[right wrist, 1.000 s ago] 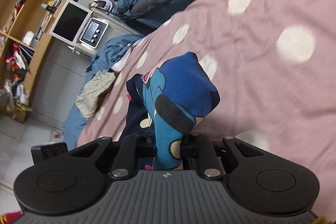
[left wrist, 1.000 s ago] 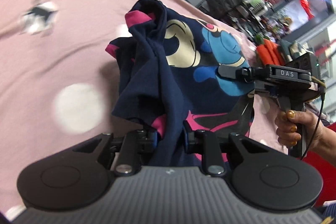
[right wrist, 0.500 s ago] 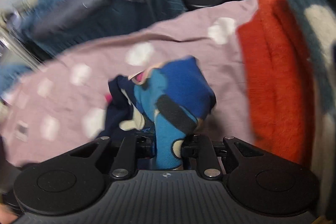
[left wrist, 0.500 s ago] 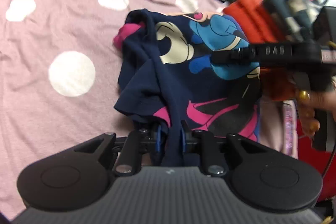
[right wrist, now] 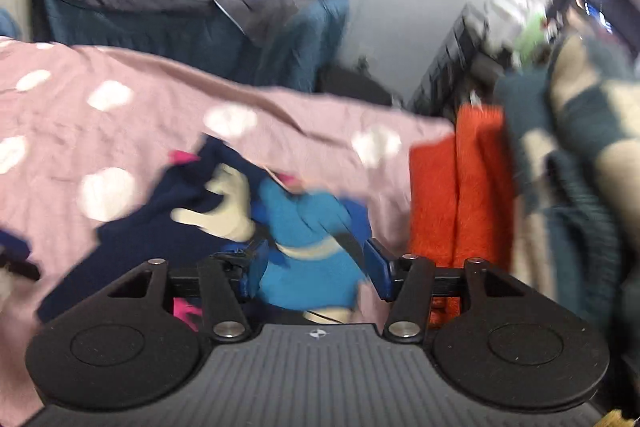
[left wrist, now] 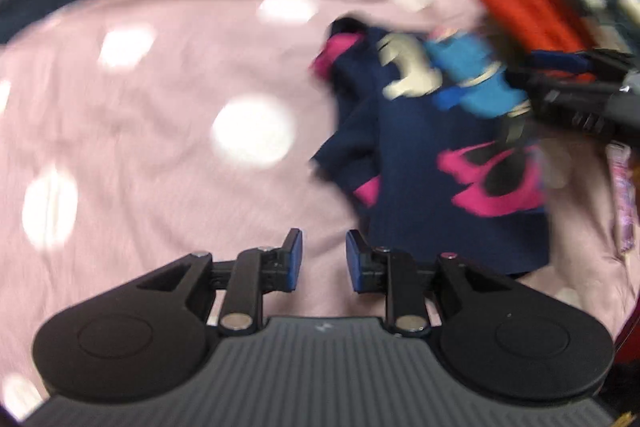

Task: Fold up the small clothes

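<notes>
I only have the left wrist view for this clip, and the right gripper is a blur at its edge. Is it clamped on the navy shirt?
Observer: No. The right wrist view shows the right gripper open. Its fingers are spread wide, and the blue print of the navy shirt bulges between them.
Reviewer: My view smears out past the orange sweater. What is there?
Observer: A teal and cream knit is piled just to the right of the orange sweater.
Reviewer: Does the shirt touch the sweater?
Observer: Higher up, a strip of the pink sheet shows between them. Lower down, a gripper finger hides it, so I cannot tell.
</notes>
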Demonstrator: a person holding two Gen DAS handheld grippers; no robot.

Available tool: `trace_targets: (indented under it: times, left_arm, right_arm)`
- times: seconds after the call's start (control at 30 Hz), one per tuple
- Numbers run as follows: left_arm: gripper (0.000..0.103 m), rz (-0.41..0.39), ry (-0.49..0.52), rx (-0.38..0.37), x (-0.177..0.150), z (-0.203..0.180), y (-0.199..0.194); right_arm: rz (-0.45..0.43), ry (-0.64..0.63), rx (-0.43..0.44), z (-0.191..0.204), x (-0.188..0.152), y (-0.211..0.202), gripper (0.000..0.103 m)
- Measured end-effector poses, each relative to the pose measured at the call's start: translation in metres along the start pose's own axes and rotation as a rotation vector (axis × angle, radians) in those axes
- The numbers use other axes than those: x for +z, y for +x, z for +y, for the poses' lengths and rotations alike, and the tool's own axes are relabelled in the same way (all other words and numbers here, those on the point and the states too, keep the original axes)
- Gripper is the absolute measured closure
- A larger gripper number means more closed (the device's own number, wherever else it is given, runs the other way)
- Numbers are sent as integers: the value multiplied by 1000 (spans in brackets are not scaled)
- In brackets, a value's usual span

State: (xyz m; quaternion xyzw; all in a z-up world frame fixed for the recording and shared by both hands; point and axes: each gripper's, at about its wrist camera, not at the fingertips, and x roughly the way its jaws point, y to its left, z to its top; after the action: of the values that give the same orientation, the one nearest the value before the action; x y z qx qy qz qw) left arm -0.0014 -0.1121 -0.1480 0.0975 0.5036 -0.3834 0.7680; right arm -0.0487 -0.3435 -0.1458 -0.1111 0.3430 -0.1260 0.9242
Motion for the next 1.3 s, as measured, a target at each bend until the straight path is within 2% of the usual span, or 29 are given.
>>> trace_targets:
  times: [0.03,0.07,0.1,0.17,0.27,0.37,0.43,0.53,0.57,0.6,0.63,0.67,0.7,0.73,0.77,0.83,1.0,1.13,1.2,1.3]
  left_arm:
    - [81,-20,46,-12,3,-9,-5]
    - [81,-37,91,-37,6,-20,-7]
    - [81,-42,121,-65,10,-29,-6]
    - [81,-20,177,-103,13,-49,4]
    - [79,38,253,-78,9,-72,30]
    - [79,98,256,-14,-7,-80,59]
    - [78,95,231,-22,-10,-75,62]
    - [75,106,242,-6,-7,-75,53]
    - [68,111,240,7,-5,-77,47]
    - [62,108,234,30,-1,-78,39]
    - [51,87,229,52,3,-81,26]
    - [39,54,224,62,8,-83,12]
    - [30,21,219,65,14,-87,-1]
    - [13,-4,216,66,20,-91,-12]
    - [1,-33,213,75,25,-94,-24]
    - [0,-67,225,72,35,-99,-40]
    - [0,-6,252,117,55,-103,-48]
    - [0,24,283,269,62,-114,-44]
    - [0,21,287,320,64,-119,-43]
    - [0,54,309,435,66,-128,-38]
  right_arm:
    - [-24,-17,29,0,-5,-9,30]
    - [-34,-30,55,3,-9,-16,40]
    - [-21,-27,76,4,-14,-19,49]
    - [53,20,113,1,-29,-17,56]
    - [164,72,127,-5,-58,-10,57]
    - [214,59,115,-2,-81,-8,56]
    - [232,66,114,1,-87,-6,49]
    - [234,102,111,-1,-81,-11,49]
    - [233,110,114,-3,-76,-15,49]
    - [231,116,119,-4,-70,-20,44]
    - [223,122,127,-6,-64,-27,39]
    - [209,126,136,-7,-56,-34,27]
    - [195,125,143,-8,-49,-40,10]
    - [189,117,147,-8,-40,-45,1]
    - [187,102,136,-8,-33,-47,0]
    - [204,68,128,-9,-21,-48,0]
    - [244,49,151,-16,-7,-58,0]
    - [281,22,158,-16,-5,-63,0]
    - [274,25,164,-17,-5,-65,0]
    - [278,27,165,-17,-5,-65,0]
